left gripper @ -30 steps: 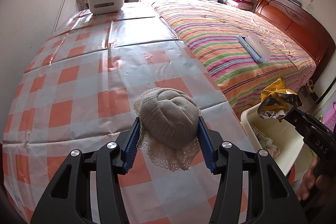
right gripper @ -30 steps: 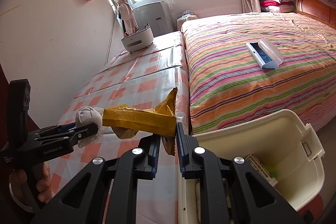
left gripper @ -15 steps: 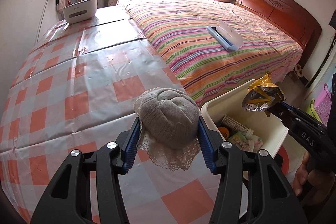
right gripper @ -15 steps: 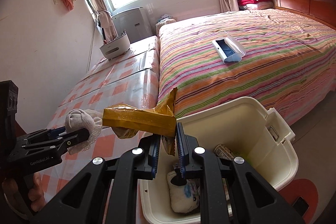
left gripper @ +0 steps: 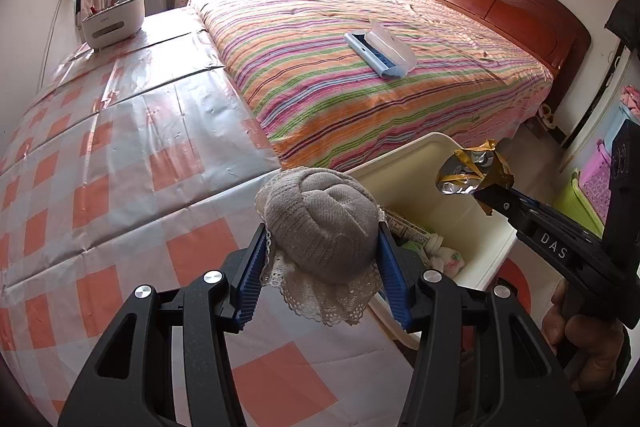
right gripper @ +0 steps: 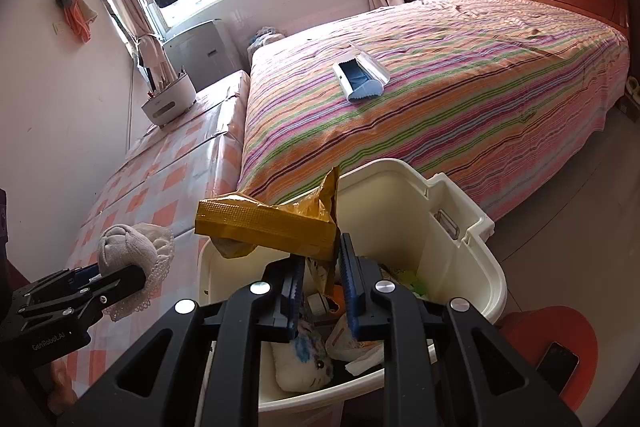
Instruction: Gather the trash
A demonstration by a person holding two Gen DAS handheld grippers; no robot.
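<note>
Striped bed [right gripper: 440, 75] behind, checked worktop [left gripper: 100, 155] beside it. Cream bin [right gripper: 472, 247] has slid under both my hands. My right fingers [right gripper: 320, 281] opening now, gold wrapper [right gripper: 268, 223] between them above bin, about to drop. My left fingers [left gripper: 320, 263] clamp rolled grey sock [left gripper: 320, 223] near bin rim, next in.

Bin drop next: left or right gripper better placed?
Right. The right gripper hangs over the bin, its jaws opening around the gold wrapper. The left gripper grips the balled sock over the bin's near rim.
</note>
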